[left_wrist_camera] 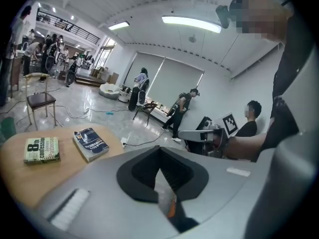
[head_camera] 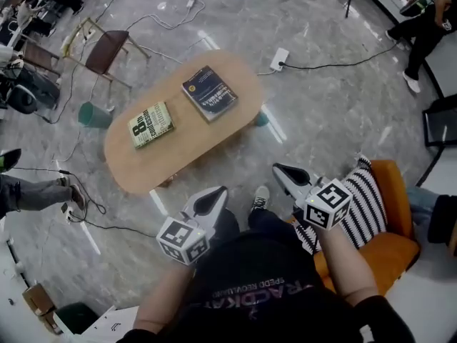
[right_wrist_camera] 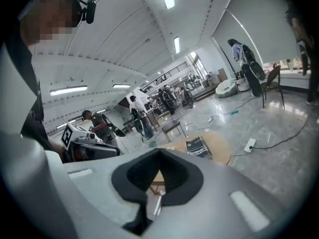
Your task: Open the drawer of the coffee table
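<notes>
Wooden and oval, the coffee table [head_camera: 143,170] is seen in the head view with a blue book [head_camera: 209,92] and a yellow-green book [head_camera: 151,124] on top; its drawer cannot be made out. The left gripper [head_camera: 212,200] and right gripper [head_camera: 285,174] are held apart from it. In the left gripper view the jaws are pressed together, empty. In the right gripper view the jaws are likewise closed on nothing, the table beyond them.
</notes>
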A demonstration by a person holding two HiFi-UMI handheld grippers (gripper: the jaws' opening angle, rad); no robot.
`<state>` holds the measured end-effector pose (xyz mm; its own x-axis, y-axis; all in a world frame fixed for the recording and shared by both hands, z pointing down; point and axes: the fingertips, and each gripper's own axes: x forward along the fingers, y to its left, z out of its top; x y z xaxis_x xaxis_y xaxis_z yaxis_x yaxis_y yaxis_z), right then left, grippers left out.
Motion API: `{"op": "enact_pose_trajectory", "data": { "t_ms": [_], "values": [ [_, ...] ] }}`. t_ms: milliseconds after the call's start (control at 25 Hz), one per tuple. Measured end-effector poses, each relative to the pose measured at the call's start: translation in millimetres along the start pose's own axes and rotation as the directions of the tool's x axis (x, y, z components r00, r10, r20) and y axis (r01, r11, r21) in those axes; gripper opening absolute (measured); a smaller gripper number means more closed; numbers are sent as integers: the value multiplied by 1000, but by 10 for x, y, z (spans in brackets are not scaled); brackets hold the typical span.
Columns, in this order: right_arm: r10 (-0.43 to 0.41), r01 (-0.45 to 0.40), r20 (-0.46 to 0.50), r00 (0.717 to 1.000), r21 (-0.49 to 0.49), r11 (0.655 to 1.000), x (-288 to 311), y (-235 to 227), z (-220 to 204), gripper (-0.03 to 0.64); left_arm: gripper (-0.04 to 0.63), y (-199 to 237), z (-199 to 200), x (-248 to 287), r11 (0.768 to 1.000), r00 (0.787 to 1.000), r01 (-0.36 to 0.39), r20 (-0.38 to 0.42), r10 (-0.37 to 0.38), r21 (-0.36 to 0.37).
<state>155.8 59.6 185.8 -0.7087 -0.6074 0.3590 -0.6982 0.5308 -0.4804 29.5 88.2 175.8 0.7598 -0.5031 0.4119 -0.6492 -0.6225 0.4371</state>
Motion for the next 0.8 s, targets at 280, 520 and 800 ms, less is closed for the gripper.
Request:
{"op": "enact_pose_trajectory", "data": {
  "t_ms": [280, 520, 800],
  "values": [
    [32, -32, -17, 999, -17, 999, 254, 126, 25, 2, 0, 270, -261, -398, 993, 995, -101, 12, 102, -60],
    [-3, 2, -27, 1000, -33, 999, 441, 407, -109, 2, 0, 566, -392, -739, 991, 991, -122, 44, 125, -56],
    [-51, 49, -41, 998, -66, 997, 453, 590, -257, 2, 0, 669, -556, -891, 992, 991, -101, 80, 107, -74]
  ]
}}
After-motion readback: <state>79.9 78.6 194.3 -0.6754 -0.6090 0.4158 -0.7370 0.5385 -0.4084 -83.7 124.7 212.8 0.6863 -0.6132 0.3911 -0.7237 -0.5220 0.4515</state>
